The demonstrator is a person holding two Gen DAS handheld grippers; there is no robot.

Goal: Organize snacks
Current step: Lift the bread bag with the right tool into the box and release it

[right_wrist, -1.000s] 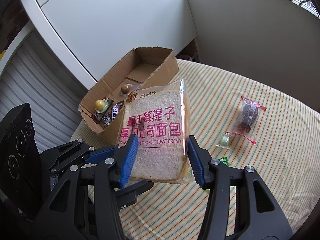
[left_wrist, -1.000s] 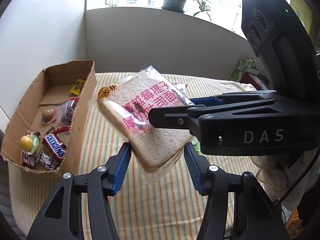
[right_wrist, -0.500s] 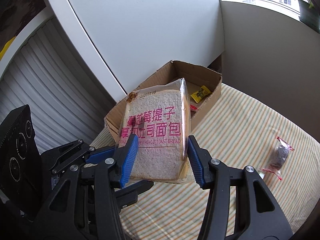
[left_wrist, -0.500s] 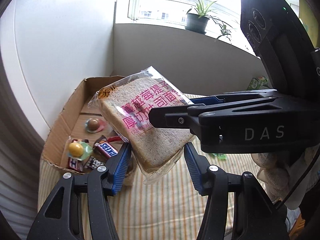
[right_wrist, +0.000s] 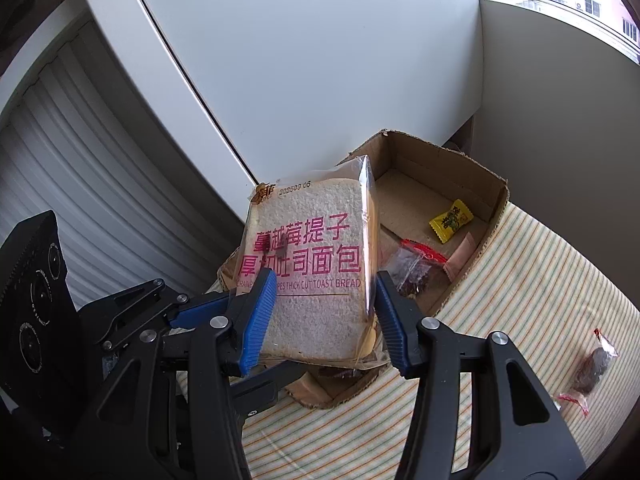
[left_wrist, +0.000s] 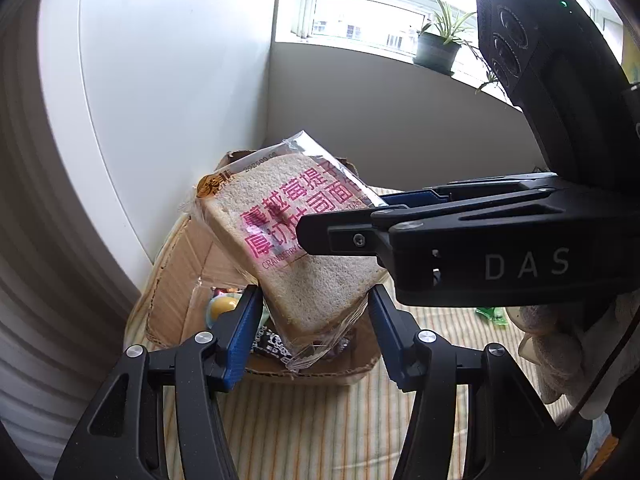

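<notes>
One packet of sliced toast bread hung in the air above the near end of one cardboard box. The right gripper had its jaws clamped on the two side edges of the packet, and the packet stood nearly upright with the pink print facing the camera. The left gripper came from the left side, below the packet; its blue fingers stood on both sides of the lower corner, but whether they pressed it I cannot tell. Inside the box lay one yellow candy, one clear bag with red seal and one round yellow sweet, with dark wrapped bars near it. Farther right on the striped surface lay one dark snack bag. On the window sill behind stood one potted plant.
</notes>
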